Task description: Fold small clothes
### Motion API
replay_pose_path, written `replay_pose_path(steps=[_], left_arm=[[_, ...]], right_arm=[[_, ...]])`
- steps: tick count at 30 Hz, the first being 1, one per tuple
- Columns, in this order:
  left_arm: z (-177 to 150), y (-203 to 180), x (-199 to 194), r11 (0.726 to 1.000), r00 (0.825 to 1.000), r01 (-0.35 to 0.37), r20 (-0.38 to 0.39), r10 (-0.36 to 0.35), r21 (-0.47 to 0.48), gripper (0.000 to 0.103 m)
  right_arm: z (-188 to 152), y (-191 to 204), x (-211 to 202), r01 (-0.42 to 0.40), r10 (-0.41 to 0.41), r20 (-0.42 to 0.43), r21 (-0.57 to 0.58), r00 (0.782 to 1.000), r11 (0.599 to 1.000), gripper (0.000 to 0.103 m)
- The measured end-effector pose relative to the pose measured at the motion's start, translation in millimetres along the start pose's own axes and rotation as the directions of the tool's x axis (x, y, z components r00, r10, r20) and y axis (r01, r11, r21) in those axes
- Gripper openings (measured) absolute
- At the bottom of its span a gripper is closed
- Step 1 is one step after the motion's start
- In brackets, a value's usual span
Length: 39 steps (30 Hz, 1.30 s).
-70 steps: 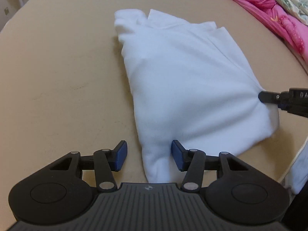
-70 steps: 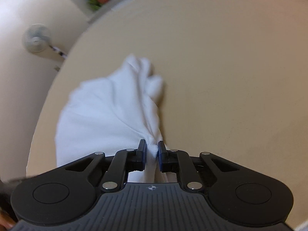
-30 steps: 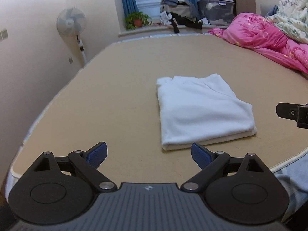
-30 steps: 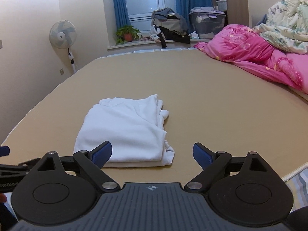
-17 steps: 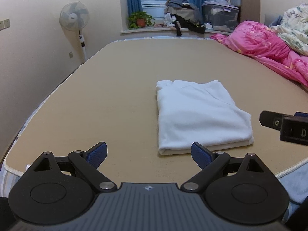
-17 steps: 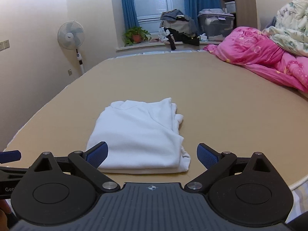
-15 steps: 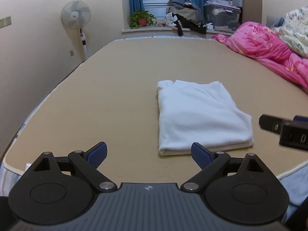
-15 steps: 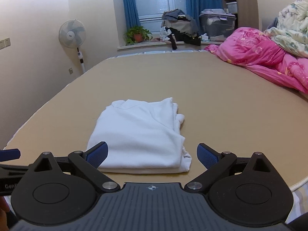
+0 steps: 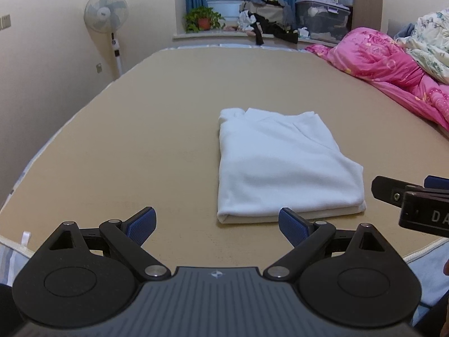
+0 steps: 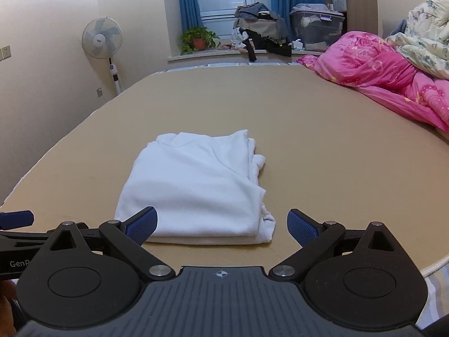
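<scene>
White garment folded on bed. Left gripper & right gripper jaws wide, empty. Risk: loose right-edge layers slump if nudged.

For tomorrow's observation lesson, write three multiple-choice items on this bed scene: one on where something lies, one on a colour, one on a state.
1. Where does the folded white garment lie?
A. on the tan bed surface
B. on the windowsill
C. on the pink quilt

2. What colour are the curtains at the window?
A. green
B. blue
C. white

3. How does the right claw stand?
A. shut on the garment
B. shut on nothing
C. open, holding nothing

Answers:
1. A, since the garment rests flat on the tan surface, apart from the pink quilt.
2. B, since both drapes beside the pane are blue.
3. C, since its blue pads stand wide apart, with no cloth pinched between them.
</scene>
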State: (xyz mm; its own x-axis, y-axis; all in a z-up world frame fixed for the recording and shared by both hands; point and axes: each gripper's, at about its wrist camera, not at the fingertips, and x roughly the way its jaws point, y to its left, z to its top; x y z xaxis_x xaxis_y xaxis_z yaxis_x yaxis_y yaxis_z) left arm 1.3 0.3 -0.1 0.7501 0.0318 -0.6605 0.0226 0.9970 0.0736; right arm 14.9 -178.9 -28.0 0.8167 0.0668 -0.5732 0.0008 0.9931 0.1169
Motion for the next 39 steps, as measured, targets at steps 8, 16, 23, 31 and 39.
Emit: replay_pose_path(steps=[8,16,23,31,39], left_arm=[[-0.6,0.3,6.5,1.000,0.999,0.000,-0.035,0.000,-0.015,0.096],[-3.8,-3.3,6.1,1.000,0.999,-0.004,-0.037,0.004,-0.006,0.096],[-4.5,-0.6,8.6,1.000,0.998,0.000,-0.067,-0.002,-0.029,0.096],[-5.4,-1.7,7.8,1.000,0.998,0.000,-0.067,-0.002,-0.022,0.096],[-4.8,-0.4,7.2,1.000,0.998,0.014,-0.066,-0.015,-0.021,0.097]], right_arm=[[-0.8,-1.3,0.7,0.007,-0.007,-0.008,-0.013,1.000,1.000,0.099],[-4.7,-1.5,0.5,-0.009,0.009,-0.006,-0.031,1.000,0.999,0.099],[-4.1,-4.1,0.2,-0.022,0.021,-0.012,-0.026,1.000,0.999,0.099],[-4.8,-5.1,2.0,-0.022,0.022,-0.020,-0.030,1.000,0.999,0.099],[-5.6,-5.2,0.9,-0.029,0.028,-0.024,-0.031,0.999,0.999,0.099]])
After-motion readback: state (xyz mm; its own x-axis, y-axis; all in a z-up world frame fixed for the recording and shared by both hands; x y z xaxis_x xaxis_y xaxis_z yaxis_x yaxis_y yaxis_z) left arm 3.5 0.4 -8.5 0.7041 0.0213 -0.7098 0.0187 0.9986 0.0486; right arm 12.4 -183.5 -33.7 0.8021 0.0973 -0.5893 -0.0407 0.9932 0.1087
